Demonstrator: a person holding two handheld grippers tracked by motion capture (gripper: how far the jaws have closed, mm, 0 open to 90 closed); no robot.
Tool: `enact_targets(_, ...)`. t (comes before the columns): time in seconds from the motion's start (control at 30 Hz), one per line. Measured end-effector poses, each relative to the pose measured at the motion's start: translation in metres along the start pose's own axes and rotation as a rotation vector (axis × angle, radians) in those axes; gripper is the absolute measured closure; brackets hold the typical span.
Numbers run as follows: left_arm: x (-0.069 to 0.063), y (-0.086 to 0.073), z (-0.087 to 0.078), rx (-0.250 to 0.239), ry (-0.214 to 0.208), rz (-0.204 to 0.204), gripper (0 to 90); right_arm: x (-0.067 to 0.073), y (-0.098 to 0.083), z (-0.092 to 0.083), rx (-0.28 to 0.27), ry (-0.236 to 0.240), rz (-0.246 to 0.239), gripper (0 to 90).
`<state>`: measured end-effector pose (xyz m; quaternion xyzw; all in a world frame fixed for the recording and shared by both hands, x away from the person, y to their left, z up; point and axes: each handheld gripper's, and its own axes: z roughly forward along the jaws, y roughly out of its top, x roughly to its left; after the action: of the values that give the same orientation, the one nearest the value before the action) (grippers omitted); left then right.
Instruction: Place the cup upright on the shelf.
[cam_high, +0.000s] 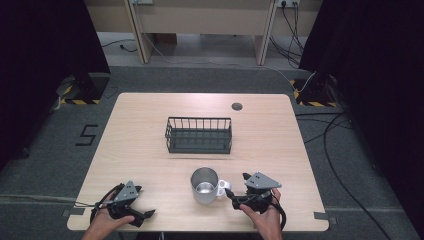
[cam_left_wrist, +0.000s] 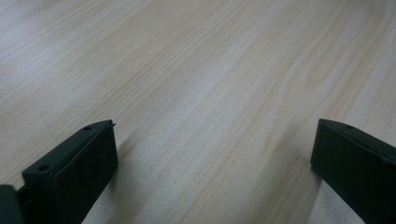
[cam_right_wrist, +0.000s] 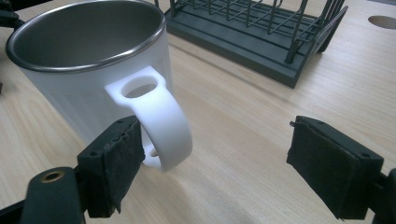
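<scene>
On table (cam_high: 150, 150), unlabelled mug (cam_high: 204, 186), handle between spread right claw (cam_right_wrist: 212, 170), left claw (cam_left_wrist: 212, 163) spread

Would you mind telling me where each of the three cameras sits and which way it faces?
High view: above the person's side, looking forward and down on the table, rack and mug; both hands show, holding the left gripper and right gripper.
Left gripper view: on the left gripper, facing bare tabletop; open jaws show.
Right gripper view: on the right gripper, facing the mug's handle; open jaws show.
High and right gripper views share mug and rack.
</scene>
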<state>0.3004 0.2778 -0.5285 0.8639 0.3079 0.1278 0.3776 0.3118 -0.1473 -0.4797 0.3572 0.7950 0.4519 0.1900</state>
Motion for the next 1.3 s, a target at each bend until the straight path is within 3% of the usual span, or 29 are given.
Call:
enact_targets(0.23, 0.0, 0.0, 0.0, 0.0, 0.0, 0.0, 0.0, 0.006, 0.006, -0.006, -0.044, 0.035, -0.017, 17.1)
enact_targets(0.43, 0.0, 0.0, 0.0, 0.0, 0.0, 0.0, 0.0, 0.018, 0.015, -0.011, -0.127, 0.135, -0.024, 15.2)
enact_targets(0.63, 0.0, 0.0, 0.0, 0.0, 0.0, 0.0, 0.0, 0.026, 0.021, -0.005, -0.158, 0.168, -0.048, 15.0)
enact_targets(1.3, 0.0, 0.0, 0.0, 0.0, 0.0, 0.0, 0.0, 0.041, 0.039, 0.026, -0.115, 0.208, -0.096, 12.1)
